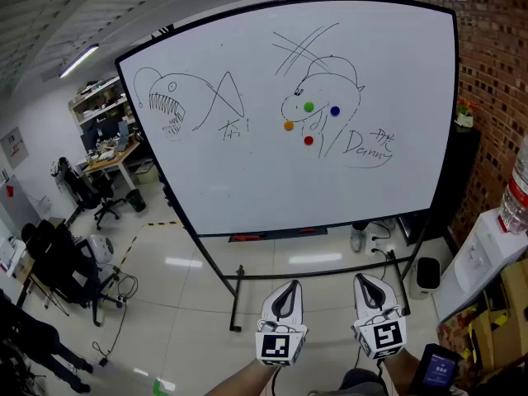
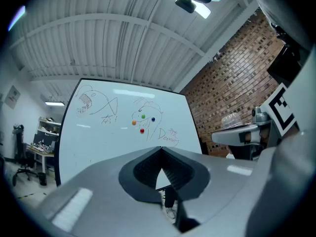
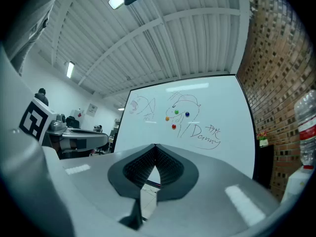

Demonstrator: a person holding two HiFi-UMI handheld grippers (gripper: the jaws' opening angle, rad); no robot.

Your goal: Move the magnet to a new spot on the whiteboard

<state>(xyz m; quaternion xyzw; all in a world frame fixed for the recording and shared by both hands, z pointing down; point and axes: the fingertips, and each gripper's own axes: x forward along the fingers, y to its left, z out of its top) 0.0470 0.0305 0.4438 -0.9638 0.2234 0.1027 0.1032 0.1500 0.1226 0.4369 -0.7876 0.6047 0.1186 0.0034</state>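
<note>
A large whiteboard (image 1: pixel 247 180) on a black stand faces me, with marker drawings and several round magnets on its right half: green (image 1: pixel 308 106), blue (image 1: pixel 334 111), orange (image 1: pixel 288 125) and red (image 1: pixel 308 140). Both grippers hang low in the head view, well short of the board. My left gripper (image 1: pixel 286 289) is shut with nothing in it, and its own view shows the tips meeting (image 2: pixel 161 150) below the board. My right gripper (image 1: pixel 370 282) is likewise shut and empty, tips together (image 3: pixel 155 146). The same magnets show small in the left gripper view (image 2: pixel 143 116) and the right gripper view (image 3: pixel 177 112).
A brick wall (image 1: pixel 495 73) runs along the right, with a white water dispenser (image 1: pixel 478 262) and its bottle (image 1: pixel 516 196). Desks, shelves and black office chairs (image 1: pixel 91 196) crowd the left. The stand's black crossbar (image 1: pixel 313 275) lies low ahead on the glossy floor.
</note>
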